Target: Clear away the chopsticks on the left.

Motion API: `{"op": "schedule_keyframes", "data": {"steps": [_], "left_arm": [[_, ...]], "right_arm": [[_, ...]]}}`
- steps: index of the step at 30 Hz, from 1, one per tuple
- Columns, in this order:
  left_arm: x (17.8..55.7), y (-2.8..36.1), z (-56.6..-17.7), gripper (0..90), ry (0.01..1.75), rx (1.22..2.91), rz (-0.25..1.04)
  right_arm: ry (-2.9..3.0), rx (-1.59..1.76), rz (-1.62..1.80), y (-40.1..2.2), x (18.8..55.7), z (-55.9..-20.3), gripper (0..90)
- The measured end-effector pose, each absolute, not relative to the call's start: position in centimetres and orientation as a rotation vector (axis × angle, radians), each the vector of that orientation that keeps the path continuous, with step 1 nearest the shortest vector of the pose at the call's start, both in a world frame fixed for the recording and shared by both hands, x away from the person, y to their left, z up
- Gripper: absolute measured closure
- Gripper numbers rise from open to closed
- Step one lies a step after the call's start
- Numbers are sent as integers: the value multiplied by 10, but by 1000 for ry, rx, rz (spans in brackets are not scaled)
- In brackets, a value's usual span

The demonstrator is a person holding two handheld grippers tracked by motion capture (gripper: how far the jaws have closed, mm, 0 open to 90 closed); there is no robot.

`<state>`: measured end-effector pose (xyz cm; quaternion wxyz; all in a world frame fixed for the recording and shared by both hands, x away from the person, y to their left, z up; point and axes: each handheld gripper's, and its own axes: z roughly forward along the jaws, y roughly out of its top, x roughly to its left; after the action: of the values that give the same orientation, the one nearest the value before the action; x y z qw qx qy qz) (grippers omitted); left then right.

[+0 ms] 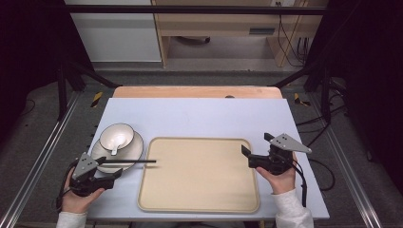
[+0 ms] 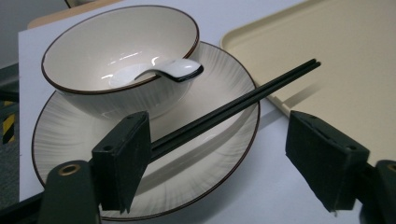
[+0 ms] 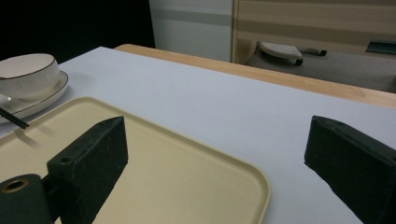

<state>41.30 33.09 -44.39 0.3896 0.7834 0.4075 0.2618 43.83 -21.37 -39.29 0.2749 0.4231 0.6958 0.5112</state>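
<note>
Chopsticks, a black pair, lie across the rim of the ribbed plate, tips out over the edge of the beige tray. The plate carries a bowl holding a white ceramic spoon. The left claw stands released, one jaw beside the chopstick handles, nothing gripped. The right claw hangs released at the tray's right edge on the worktop. Probable step: approaching the chopsticks; the next move calls for centring, then closing. No legible writing.

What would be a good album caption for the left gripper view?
Black chopsticks lie across a plate holding a bowl and spoon, between open jaws, beside a beige tray.
</note>
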Motion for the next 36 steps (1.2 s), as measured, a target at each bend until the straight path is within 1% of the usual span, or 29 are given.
{"op": "schedule_keyframes", "data": {"steps": [1,3,4,5,7,15,28,36], "left_arm": [[415,331,-445,274,1037,1995,673],[417,332,-447,286,1036,2005,685],[419,332,-448,315,1040,2004,694],[419,332,-448,315,1044,1995,694],[422,334,-450,358,1044,1997,700],[430,338,-456,428,1057,2027,707],[430,335,-456,465,1053,2052,713],[432,335,-456,458,1036,2062,728]], "right_arm": [[1873,1136,1374,-213,438,-393,62],[1874,1135,1374,-213,438,-393,61],[1874,1136,1376,-213,438,-393,62],[1874,1136,1376,-213,438,-393,62],[1877,1132,1375,-212,439,-394,62],[1882,1140,1377,-210,440,-395,62],[1887,1135,1370,-211,440,-395,62],[1886,1135,1370,-211,440,-396,63]]}}
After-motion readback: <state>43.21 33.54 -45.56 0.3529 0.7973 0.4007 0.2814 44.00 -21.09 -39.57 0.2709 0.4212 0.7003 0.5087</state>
